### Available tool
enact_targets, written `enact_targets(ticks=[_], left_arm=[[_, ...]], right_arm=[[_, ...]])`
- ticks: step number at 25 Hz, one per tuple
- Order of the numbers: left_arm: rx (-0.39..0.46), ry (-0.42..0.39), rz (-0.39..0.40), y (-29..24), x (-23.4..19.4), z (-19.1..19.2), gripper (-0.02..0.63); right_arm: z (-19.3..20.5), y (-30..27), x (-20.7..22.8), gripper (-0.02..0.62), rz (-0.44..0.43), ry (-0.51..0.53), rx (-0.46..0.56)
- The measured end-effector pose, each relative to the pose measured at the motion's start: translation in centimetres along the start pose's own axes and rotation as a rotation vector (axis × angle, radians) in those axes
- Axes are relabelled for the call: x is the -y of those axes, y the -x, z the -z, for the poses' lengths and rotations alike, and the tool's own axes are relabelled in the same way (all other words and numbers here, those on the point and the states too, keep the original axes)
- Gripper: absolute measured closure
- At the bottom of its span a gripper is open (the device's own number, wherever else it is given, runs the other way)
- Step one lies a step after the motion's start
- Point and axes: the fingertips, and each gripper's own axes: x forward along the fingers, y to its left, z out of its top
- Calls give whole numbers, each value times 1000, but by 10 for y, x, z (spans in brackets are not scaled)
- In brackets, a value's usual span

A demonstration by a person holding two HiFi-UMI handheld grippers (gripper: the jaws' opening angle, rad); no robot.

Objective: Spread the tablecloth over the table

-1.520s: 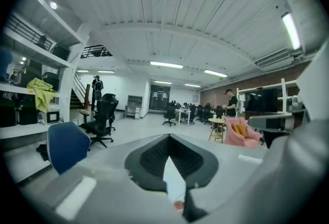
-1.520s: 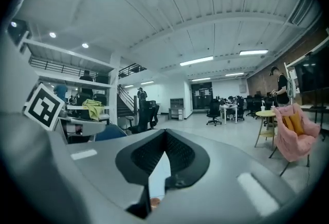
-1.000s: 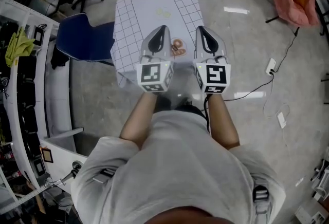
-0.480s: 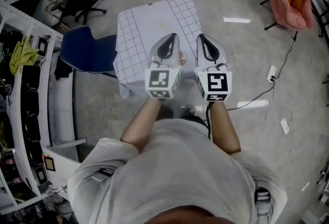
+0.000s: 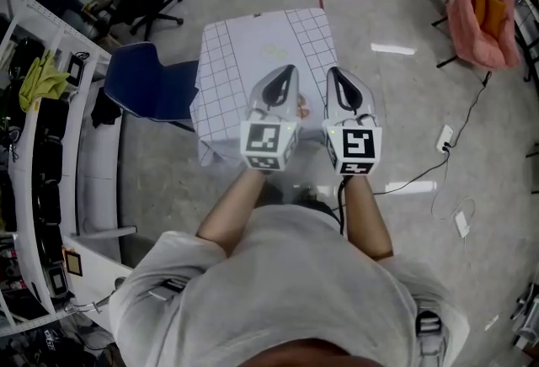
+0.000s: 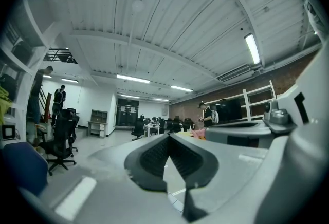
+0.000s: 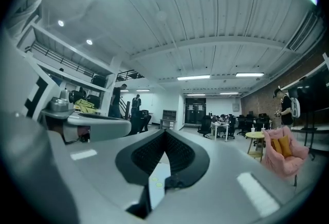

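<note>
- Head view: since a second earlier, your left gripper (image 5: 289,71) had drawn closer to your right gripper (image 5: 335,71). The brown print (image 5: 301,110) between them was mostly covered where it had shown plainly before.
- Head view: the checked tablecloth (image 5: 244,54) lay spread flat at 12 o'clock from your body, with its near corner hanging down at 7 o'clock of the cloth. Both grippers pointed toward 12 o'clock over its near right part.
- Head view: a blue chair (image 5: 147,83) stood just beside the cloth at 9 o'clock. A pink-draped chair (image 5: 480,3) stood well apart at 2 o'clock.
- Left gripper view: the fingers (image 6: 153,161) were clenched tip to tip with nothing between them. A strip of the tablecloth showed below them at 6 o'clock.
- Right gripper view: your fingers (image 7: 185,156) were clenched the same way, on nothing. White cloth with two pale dots showed beneath at 6 o'clock, and the pink-draped chair sat at 3 o'clock.
</note>
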Motion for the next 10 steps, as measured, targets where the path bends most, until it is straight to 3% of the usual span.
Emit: enact_targets(ticks=[10], left_arm=[[-13,2,-17,11,-14,-1,584]], right_arm=[[1,-8,-22,589,-33,-2,-24]])
